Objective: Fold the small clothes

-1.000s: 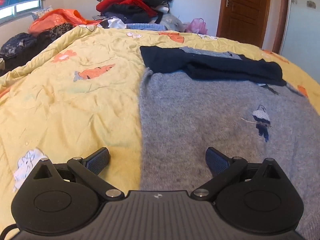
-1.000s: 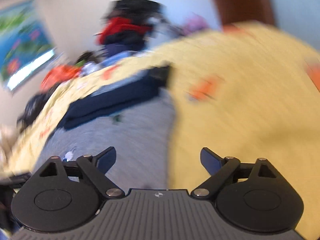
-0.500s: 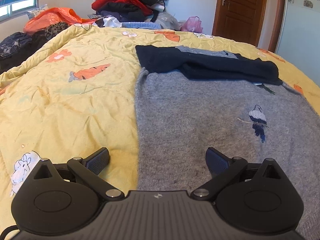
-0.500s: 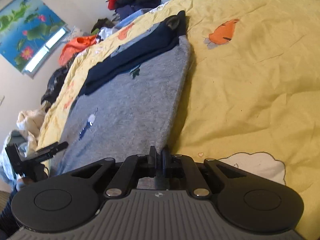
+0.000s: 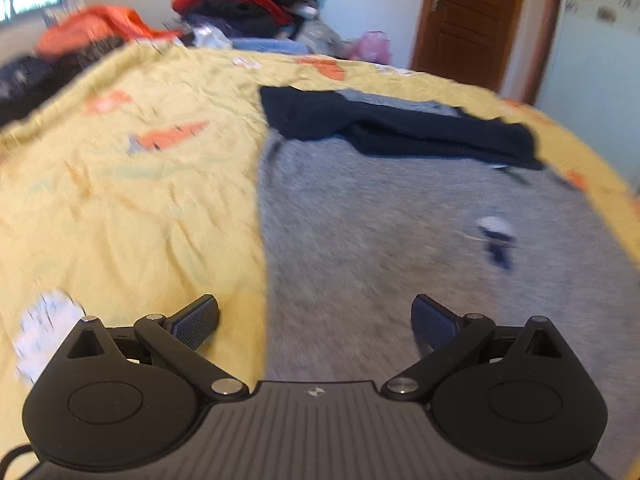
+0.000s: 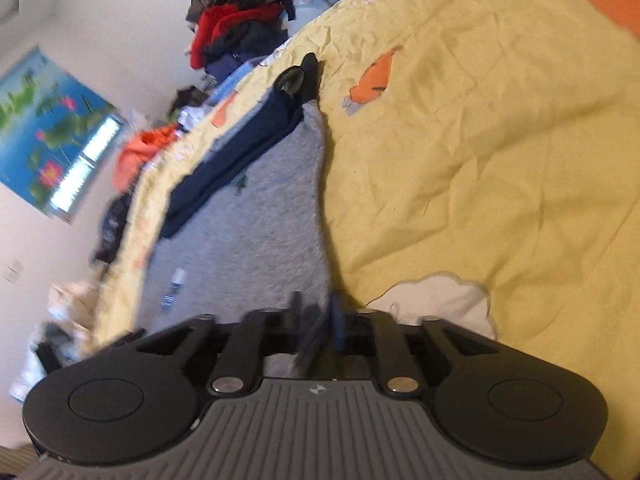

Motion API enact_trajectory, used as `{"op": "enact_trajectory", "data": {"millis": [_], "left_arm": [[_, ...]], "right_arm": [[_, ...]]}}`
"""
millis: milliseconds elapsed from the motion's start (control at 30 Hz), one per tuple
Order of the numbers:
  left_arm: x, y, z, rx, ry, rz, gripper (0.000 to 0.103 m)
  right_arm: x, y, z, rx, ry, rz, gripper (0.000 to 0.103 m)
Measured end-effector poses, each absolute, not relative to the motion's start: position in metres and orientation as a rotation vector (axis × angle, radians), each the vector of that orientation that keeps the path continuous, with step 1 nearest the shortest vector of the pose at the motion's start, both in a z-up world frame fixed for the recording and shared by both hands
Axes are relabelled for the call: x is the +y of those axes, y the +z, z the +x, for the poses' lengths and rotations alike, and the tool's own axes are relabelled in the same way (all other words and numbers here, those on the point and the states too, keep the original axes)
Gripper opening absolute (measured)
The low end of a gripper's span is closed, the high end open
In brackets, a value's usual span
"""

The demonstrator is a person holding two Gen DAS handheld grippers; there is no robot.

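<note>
A grey sweater with a small bird motif lies flat on the yellow quilt. Its navy sleeves are folded across the far end. My left gripper is open wide, low over the sweater's left edge near the hem, with one finger over the quilt and one over the knit. In the right wrist view the sweater runs away to the upper left. My right gripper sits at its right edge near the hem. Its jaws are opening from a narrow gap, blurred, with the sweater's edge lying between them.
A heap of red and dark clothes is stacked at the far end of the bed, with an orange garment to its left. A wooden door stands beyond the bed on the right. Bare quilt spreads to the right of the sweater.
The right gripper went from wide open to shut at the sweater's right edge, and now shows a small gap; its view has rolled. The left gripper has barely moved and stays open.
</note>
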State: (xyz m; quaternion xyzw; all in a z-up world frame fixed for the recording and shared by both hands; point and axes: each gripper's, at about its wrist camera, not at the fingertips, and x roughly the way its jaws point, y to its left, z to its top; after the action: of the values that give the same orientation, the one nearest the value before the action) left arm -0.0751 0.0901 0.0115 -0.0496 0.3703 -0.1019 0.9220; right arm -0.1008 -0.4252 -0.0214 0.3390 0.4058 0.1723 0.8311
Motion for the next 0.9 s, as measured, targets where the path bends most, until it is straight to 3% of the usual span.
{"op": "enact_trajectory", "data": {"millis": [100, 333, 500, 567, 633, 733, 900], "left_arm": [[0.110, 0.014, -0.090, 0.795, -0.349, -0.267, 0.103], [0.173, -0.008, -0.092, 0.869, -0.511, -0.847, 0.103], [0.158, -0.003, -0.089, 0.925, -0.560, -0.751, 0.098], [0.151, -0.003, -0.093, 0.951, -0.587, -0.713, 0.086], [0.148, -0.008, -0.095, 0.981, -0.592, -0.692, 0.046], [0.152, -0.014, -0.097, 1.000, -0.537, -0.652, 0.013], [0.157, -0.012, -0.100, 0.997, -0.513, -0.619, 0.008]], "right_arm": [[-0.430, -0.018, -0.110, 0.870, 0.401, 0.752, 0.046], [-0.436, -0.024, -0.116, 0.893, 0.451, 0.847, 0.050], [-0.429, -0.024, -0.118, 0.934, 0.520, 0.848, 0.055], [-0.429, -0.023, -0.122, 0.955, 0.555, 0.854, 0.062], [-0.432, -0.021, -0.129, 0.965, 0.605, 0.871, 0.075], [-0.432, -0.018, -0.138, 0.989, 0.638, 0.862, 0.078], [-0.438, -0.017, -0.142, 1.000, 0.601, 0.865, 0.075]]}}
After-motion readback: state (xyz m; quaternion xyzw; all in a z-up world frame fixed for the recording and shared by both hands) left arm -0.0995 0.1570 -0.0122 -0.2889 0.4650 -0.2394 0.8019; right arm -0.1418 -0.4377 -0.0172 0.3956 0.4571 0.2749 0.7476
